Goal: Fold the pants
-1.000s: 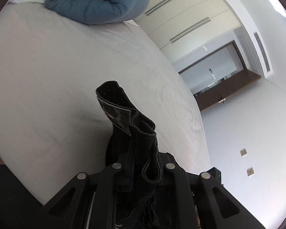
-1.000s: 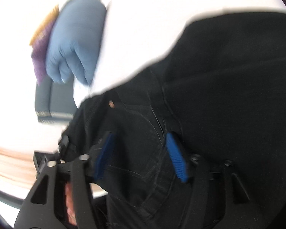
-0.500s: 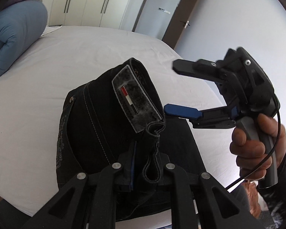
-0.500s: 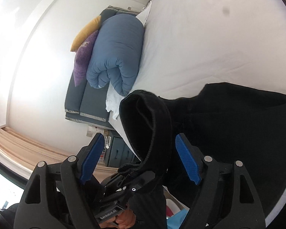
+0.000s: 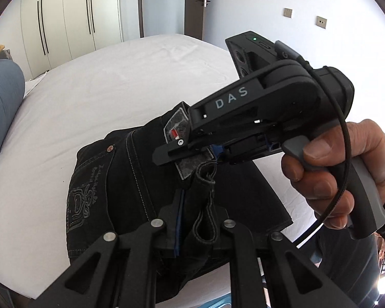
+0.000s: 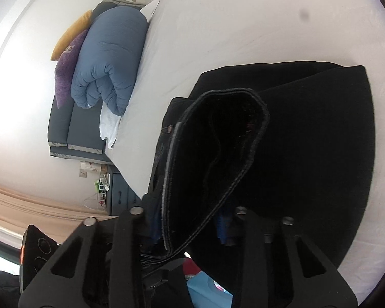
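Black pants [image 5: 131,179] lie bunched on the white bed [image 5: 115,89], one corner of the waistband lifted. My left gripper [image 5: 196,213] is shut on that waistband near a belt loop. Just above it, my right gripper [image 5: 177,154], held by a hand [image 5: 333,174], has its jaws closing on the same waistband at the grey label. In the right wrist view the waistband fold [image 6: 213,154] fills the gap of the right gripper [image 6: 190,213], and the blue pads barely show. The rest of the pants [image 6: 308,141] spread dark to the right.
A rolled blue duvet [image 6: 107,64] with yellow [image 6: 71,36] and purple [image 6: 66,69] pillows lies at the head of the bed. A nightstand [image 6: 120,195] stands beside it. White wardrobes [image 5: 64,20] and a door [image 5: 164,5] are beyond the bed's far edge.
The left gripper rolled and swung round, keeping its hold on the waistband. The right gripper, open before, came in from the right and closed over the lifted waistband.
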Action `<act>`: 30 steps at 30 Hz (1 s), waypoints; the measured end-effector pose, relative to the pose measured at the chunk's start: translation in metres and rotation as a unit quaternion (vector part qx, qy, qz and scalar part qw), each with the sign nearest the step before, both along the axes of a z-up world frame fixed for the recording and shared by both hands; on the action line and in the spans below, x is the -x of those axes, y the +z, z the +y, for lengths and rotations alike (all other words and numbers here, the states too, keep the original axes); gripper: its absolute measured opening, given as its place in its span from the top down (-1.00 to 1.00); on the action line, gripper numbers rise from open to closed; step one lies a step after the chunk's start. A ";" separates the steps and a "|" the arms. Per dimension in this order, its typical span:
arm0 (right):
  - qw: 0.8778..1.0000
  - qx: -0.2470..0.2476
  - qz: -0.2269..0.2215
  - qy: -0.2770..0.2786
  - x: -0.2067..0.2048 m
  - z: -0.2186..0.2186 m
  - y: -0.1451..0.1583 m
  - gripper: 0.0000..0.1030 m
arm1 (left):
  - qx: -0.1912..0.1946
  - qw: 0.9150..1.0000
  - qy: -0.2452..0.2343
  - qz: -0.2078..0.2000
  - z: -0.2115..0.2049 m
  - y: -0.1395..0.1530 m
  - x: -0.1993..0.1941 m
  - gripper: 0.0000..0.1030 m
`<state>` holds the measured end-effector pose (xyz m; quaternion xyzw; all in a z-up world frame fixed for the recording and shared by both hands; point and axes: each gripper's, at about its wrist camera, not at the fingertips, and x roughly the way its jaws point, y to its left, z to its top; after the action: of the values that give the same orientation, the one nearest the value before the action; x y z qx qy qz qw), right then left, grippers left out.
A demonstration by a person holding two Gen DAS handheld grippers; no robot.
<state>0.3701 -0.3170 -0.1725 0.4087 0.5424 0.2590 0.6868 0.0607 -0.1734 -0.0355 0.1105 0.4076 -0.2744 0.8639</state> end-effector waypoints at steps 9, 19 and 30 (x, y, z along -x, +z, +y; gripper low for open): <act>0.998 0.030 -0.041 -0.023 0.019 -0.047 0.007 0.73 | -0.015 0.999 -0.048 -0.016 -0.045 0.004 0.005 0.73; 0.999 0.016 -0.005 -0.044 0.023 -0.085 -0.042 0.73 | -0.059 0.995 -0.081 0.005 -0.087 -0.036 0.004 0.66; 0.997 -0.024 0.015 -0.078 0.034 -0.113 -0.073 0.66 | 0.016 0.993 -0.107 0.044 -0.070 -0.023 0.018 -0.35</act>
<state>0.3361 -0.4303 -0.2454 0.4699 0.5127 0.2113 0.6868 0.0431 -0.2437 -0.0586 0.1274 0.4267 -0.3768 0.8123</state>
